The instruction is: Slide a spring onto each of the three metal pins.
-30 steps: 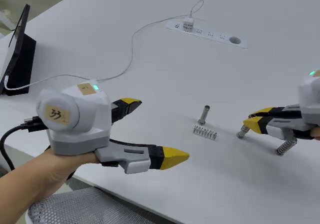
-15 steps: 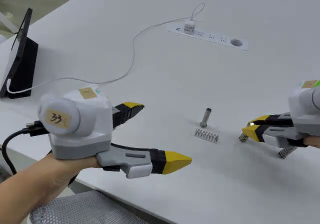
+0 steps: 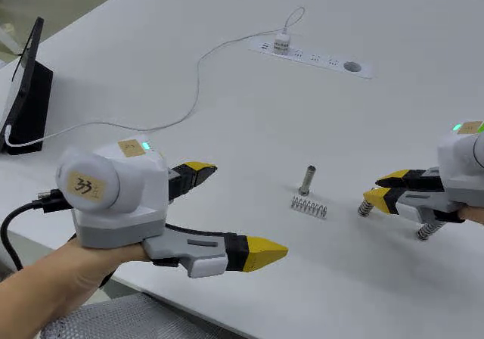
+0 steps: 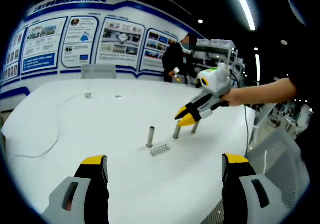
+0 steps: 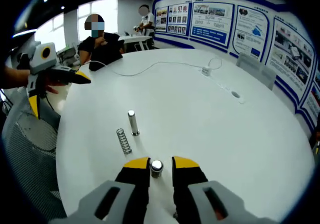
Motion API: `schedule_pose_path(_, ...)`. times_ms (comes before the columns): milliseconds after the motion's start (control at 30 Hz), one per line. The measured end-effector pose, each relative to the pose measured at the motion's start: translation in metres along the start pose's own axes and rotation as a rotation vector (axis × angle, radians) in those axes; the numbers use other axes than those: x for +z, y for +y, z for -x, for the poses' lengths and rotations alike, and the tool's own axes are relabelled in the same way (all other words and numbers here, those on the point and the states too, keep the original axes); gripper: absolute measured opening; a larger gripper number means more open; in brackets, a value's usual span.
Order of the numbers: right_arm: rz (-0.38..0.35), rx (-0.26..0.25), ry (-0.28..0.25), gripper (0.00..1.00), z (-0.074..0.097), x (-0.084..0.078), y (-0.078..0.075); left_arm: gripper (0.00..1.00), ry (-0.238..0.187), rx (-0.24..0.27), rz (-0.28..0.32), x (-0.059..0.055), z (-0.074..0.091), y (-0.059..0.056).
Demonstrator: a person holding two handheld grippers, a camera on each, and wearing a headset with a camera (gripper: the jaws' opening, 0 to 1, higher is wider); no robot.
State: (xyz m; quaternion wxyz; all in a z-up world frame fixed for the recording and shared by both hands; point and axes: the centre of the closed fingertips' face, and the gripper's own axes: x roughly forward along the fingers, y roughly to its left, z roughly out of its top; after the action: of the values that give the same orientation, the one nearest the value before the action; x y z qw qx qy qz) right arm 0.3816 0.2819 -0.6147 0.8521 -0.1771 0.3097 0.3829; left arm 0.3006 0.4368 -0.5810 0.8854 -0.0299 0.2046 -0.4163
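The white table point(image 3: 227, 89) spreads wide, with the work near its front edge. The left gripper point(image 3: 238, 210) hangs at the near left corner, its jaws spread wide and holding nothing. The right gripper point(image 3: 384, 188) is over the right side, jaws drawn narrow but with a gap between them and nothing in them. In the right gripper view, the top of a spring-clad pin point(image 3: 366, 208) shows in that gap, just below the tips and not clamped. Another coil-wrapped pin point(image 3: 428, 228) stands partly hidden under that gripper's body.

The bare pin point(image 3: 307, 180) stands upright between the two grippers, well apart from the left and nearer the right. The loose spring point(image 3: 309, 206) lies flat on the table just beside the pin's foot, on the side nearer the person.

Seen from the right gripper, the spring lies ahead and to the left, its long axis running roughly away from the jaws and square to the upright pin. I judge that the right gripper is better placed to fetch it, and that the spring must be tipped upright before it can drop over the pin.
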Motion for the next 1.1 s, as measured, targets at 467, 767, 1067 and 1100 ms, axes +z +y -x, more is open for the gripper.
schedule_pose_path(467, 0.061, 0.109, -0.089, 0.17, -0.016, 0.028, 0.059, 0.96, 0.017, 0.011, -0.001, -0.003, 0.001, 0.001)
schedule_pose_path(767, 0.138, 0.152, 0.026, 0.18, -0.061, 0.002, 0.069, 0.96, 0.012, 0.012, 0.006, -0.001, 0.003, 0.001)
schedule_pose_path(1067, 0.136, 0.175, 0.082, 0.18, -0.069, -0.013, 0.064, 0.96, -0.003, 0.019, 0.028, 0.001, 0.003, 0.004)
schedule_pose_path(1100, 0.141, 0.179, 0.084, 0.18, -0.069, -0.013, 0.064, 0.96, 0.000, 0.021, 0.027, 0.000, 0.004, 0.004)
